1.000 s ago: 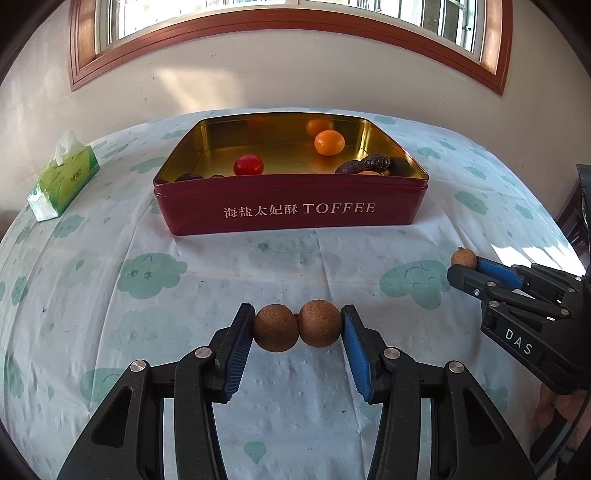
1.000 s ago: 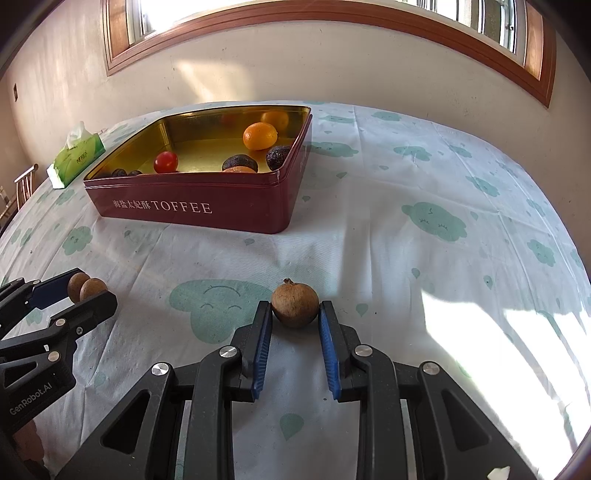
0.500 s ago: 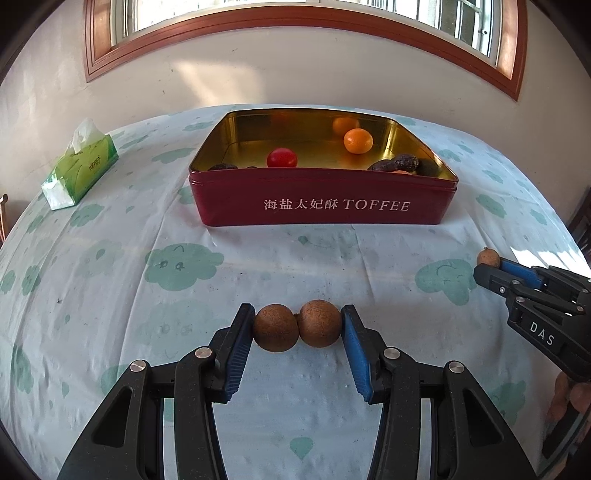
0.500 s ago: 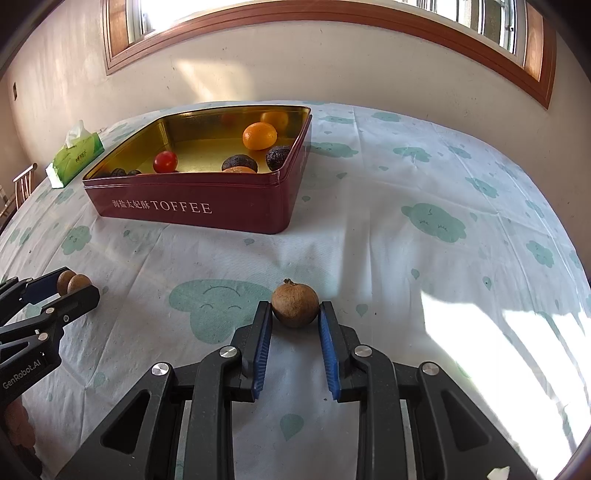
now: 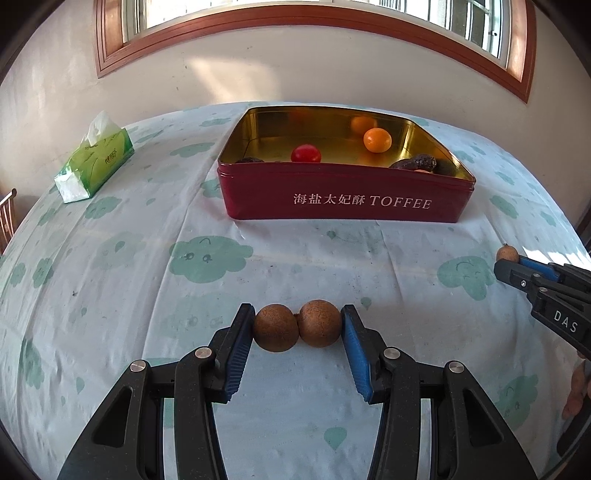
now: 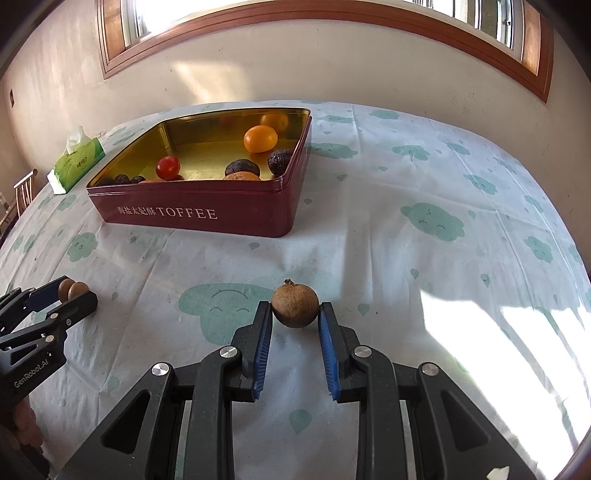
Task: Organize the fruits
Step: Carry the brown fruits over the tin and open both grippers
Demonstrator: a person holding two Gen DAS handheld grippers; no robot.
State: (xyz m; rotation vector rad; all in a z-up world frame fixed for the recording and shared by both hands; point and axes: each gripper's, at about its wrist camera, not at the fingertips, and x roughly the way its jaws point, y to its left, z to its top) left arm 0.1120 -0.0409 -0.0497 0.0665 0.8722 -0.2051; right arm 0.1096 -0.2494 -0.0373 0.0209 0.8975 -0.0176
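Left gripper (image 5: 297,328) clamps two brown longans (image 5: 297,328); right gripper (image 6: 295,315) clamps one longan (image 6: 295,304). Both sit near the red toffee tin (image 5: 343,195), on its lettered side.

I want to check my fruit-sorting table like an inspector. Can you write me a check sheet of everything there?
Surface: white tablecloth with green clouds.
Job's things: red TOFFEE tin holding round orange fruit, red tomato, dark wrinkled fruits.
Clutter: green tissue pack.
Grippers: left hand-held gripper shut on two joined brown round fruits; right hand-held gripper shut on one brown round fruit.
Cables: nothing seen.
Surroundings: wood-framed window, cream wall.
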